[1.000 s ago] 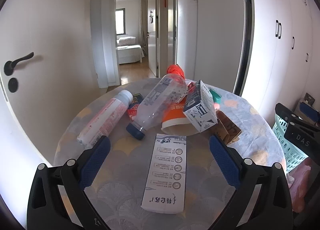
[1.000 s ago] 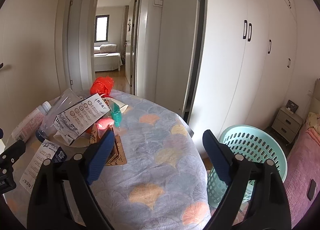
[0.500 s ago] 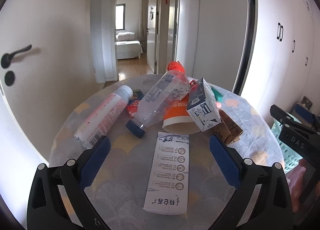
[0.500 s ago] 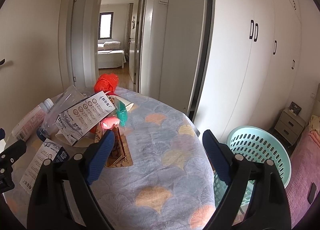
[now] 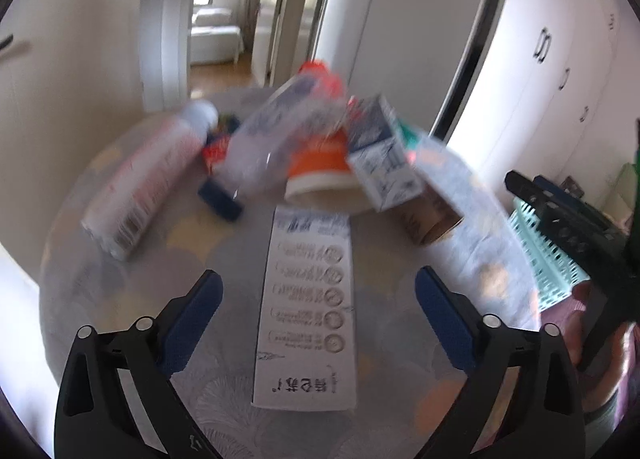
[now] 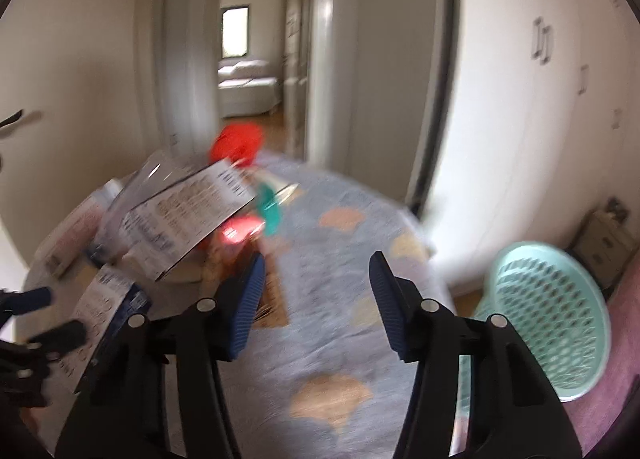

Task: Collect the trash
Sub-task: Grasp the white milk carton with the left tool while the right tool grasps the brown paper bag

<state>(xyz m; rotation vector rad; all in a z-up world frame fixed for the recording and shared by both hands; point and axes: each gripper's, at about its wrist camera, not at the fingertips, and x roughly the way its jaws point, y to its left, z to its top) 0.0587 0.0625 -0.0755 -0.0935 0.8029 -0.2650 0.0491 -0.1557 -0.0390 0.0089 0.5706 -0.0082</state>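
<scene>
trash heaped at the far side of the round counter, both tongs spread and holding nothing

left tongs (image 5: 318, 291) spread wide, low over the near part of the counter (image 5: 120, 299), straddling a flat white carton (image 5: 308, 311) lying lengthwise between the pads without touching either. bare patterned cloth on both sides of that carton, out to the curved near edge.

beyond the carton, a crowded heap: white spray can (image 5: 148, 175) lying on its side at the left, clear bottle (image 5: 276, 139) with a dark blue cap tilted across an orange paper cup (image 5: 320, 171), small blue-and-white milk box (image 5: 384, 163) leaning against the cup, brown cardboard piece (image 5: 432, 215) just to its right. something red (image 5: 320, 71) at the very back of the heap, too blurred to name.

right tongs (image 6: 316, 295) also spread, though less widely, hovering over the right half of the counter (image 6: 340, 339), where only cloth shows ahead to the rounded far edge. heap off to the left in this view, with a teal item (image 6: 272, 211) and a pink one (image 6: 240, 227) at its fringe, both blurred.

mint green mesh basket (image 6: 548, 315) on the floor just past the counter's right edge, mouth open, beside pink bedding (image 6: 616, 371). white wardrobe doors (image 6: 540, 99) behind the basket; open doorway (image 6: 256, 59) straight ahead past the counter.
</scene>
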